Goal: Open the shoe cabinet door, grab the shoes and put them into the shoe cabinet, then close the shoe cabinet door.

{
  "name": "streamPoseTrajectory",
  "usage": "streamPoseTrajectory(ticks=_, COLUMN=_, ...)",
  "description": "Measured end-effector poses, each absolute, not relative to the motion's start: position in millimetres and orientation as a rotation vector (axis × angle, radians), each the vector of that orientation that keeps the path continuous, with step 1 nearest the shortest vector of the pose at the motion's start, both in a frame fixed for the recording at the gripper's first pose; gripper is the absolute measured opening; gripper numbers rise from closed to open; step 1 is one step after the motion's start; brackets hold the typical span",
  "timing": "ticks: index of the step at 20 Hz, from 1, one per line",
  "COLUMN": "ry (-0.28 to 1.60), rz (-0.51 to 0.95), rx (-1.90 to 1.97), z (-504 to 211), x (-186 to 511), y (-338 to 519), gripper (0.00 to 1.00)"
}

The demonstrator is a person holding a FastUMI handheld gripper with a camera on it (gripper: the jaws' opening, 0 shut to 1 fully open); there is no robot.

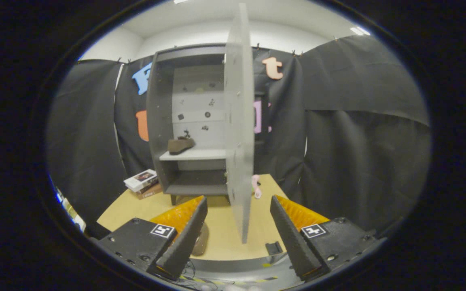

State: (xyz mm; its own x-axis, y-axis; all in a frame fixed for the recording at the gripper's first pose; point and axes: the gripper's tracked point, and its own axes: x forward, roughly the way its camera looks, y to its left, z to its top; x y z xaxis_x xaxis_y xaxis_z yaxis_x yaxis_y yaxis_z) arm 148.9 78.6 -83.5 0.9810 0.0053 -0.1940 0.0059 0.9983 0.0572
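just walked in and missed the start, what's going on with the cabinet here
A person is working a handheld gripper in front of a grey shoe cabinet on a wooden table. The cabinet door stands open, swung out edge-on toward the camera, with its lower edge between the open, empty fingers. One brown shoe already sits on the middle shelf. Another shoe seems to lie on the table just behind the left finger, so loading looks unfinished.

Stack of books lower left of frame on the light wooden table, top one white. Pink object on the table centre frame, kind unclear. Small dark flat item at table's near edge, low centre
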Motion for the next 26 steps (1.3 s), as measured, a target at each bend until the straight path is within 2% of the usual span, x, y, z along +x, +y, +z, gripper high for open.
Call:
streamPoseTrajectory(ticks=2, ry=0.236, rz=0.021, rx=0.051, z=-114, x=145, y=104, gripper=0.99)
streamPoseTrajectory(ticks=8, ry=0.409, rz=0.143, rx=0.03, z=-236, x=193, y=196, gripper=0.99)
streamPoseTrajectory(ticks=12, ry=0.489, rz=0.212, rx=-0.014, z=-288, x=226, y=232, gripper=1.0)
streamPoseTrajectory(ticks=20, ry=0.686, rz=0.244, rx=-0.033, z=-367, x=286, y=265, gripper=1.0)
streamPoseTrajectory(ticks=26, ry=0.744, rz=0.236, rx=-0.042, z=-390, x=326, y=269, gripper=1.0)
